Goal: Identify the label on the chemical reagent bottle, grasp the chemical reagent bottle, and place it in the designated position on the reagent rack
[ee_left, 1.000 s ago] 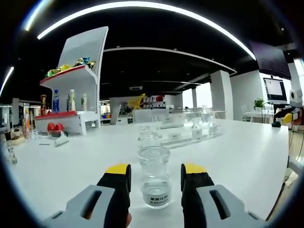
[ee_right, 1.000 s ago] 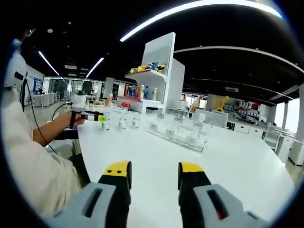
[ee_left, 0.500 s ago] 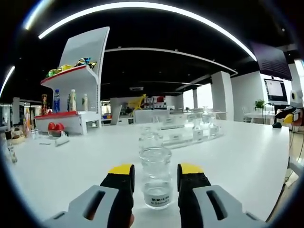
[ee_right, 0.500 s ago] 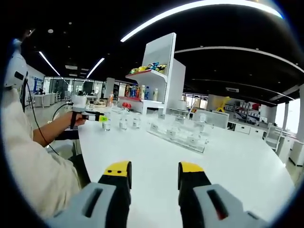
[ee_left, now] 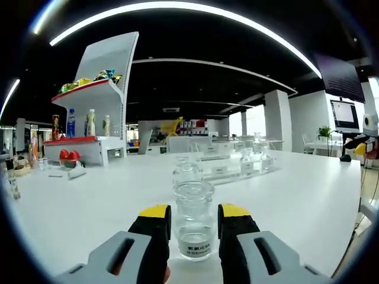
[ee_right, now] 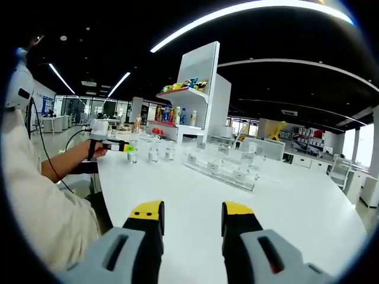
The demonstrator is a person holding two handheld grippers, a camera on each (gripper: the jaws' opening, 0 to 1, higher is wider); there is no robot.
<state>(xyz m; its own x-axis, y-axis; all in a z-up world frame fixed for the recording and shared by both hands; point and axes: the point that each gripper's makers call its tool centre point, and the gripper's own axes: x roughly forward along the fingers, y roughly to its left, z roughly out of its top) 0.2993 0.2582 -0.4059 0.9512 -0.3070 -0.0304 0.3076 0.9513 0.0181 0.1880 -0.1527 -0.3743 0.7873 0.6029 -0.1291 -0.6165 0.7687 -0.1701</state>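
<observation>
Left gripper view: jaws of left gripper [ee_left: 193,222] narrowed over the last second, now flanking the reagent bottle [ee_left: 193,228] on the counter [ee_left: 296,195], near-touching; contact not confirmed. Label faces camera, too small to read. Grasp judged nearly complete. Rack [ee_left: 234,165] well beyond bottle.

Right gripper view: right gripper [ee_right: 192,222] unchanged, jaws apart, holding nothing. Rack left of jaws, farther along counter.

The label [ee_left: 198,249] on the reagent bottle [ee_left: 193,220] is being rendered too small to read, and the second bottle [ee_left: 186,172] behind it is being partly hidden.
</observation>
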